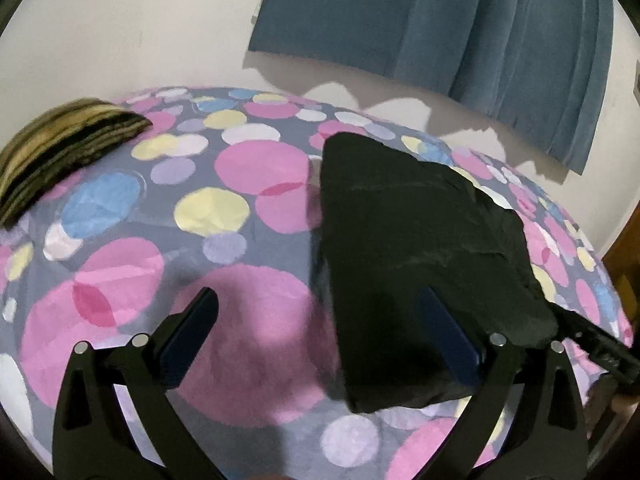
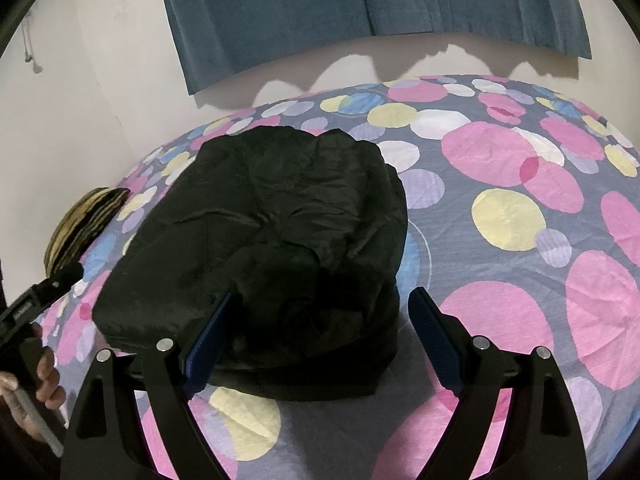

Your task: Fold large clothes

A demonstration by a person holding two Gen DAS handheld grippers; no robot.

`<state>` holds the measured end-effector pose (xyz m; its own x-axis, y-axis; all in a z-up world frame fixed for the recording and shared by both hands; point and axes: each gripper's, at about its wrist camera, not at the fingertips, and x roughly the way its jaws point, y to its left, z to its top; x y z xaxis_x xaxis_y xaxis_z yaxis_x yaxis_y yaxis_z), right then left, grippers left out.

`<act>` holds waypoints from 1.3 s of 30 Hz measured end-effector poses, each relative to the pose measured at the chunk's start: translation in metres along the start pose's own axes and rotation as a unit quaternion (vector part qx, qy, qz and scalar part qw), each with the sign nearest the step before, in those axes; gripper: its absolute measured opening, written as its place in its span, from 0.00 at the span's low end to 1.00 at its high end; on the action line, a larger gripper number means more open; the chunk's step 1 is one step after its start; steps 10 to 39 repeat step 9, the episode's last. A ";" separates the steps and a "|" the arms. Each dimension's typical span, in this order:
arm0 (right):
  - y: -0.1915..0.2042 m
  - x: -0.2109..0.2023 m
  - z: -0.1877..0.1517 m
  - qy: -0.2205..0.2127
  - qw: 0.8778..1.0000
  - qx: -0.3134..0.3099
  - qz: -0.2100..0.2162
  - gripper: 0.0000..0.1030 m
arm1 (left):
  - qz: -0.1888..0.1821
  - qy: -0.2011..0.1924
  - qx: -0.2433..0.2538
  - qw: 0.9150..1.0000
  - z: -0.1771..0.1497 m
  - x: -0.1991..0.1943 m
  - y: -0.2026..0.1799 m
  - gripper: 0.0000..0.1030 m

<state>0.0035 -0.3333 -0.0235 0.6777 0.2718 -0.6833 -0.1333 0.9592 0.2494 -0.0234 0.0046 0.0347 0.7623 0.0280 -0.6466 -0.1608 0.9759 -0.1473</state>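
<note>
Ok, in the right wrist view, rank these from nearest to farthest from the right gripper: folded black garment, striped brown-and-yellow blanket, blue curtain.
1. Folded black garment: right at the right gripper, its near edge between the fingers.
2. Striped brown-and-yellow blanket: far left, on the bed's edge.
3. Blue curtain: on the wall behind the bed.

No text, label or number is legible.

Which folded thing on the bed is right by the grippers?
The black garment. The striped blanket lies off at the bed's edge.
</note>
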 end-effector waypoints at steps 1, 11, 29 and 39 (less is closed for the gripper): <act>-0.001 -0.005 0.000 -0.001 1.000 0.000 0.004 0.84 | 0.010 -0.005 0.003 1.000 0.001 -0.001 0.001 0.98; -0.059 -0.037 0.016 -0.036 0.998 0.033 -0.033 0.84 | 0.074 0.029 -0.010 0.997 0.011 0.036 0.061 0.98; -0.059 -0.037 0.016 -0.036 0.998 0.033 -0.033 0.84 | 0.074 0.029 -0.010 0.997 0.011 0.036 0.061 0.98; -0.059 -0.037 0.016 -0.036 0.998 0.033 -0.033 0.84 | 0.074 0.029 -0.010 0.997 0.011 0.036 0.061 0.98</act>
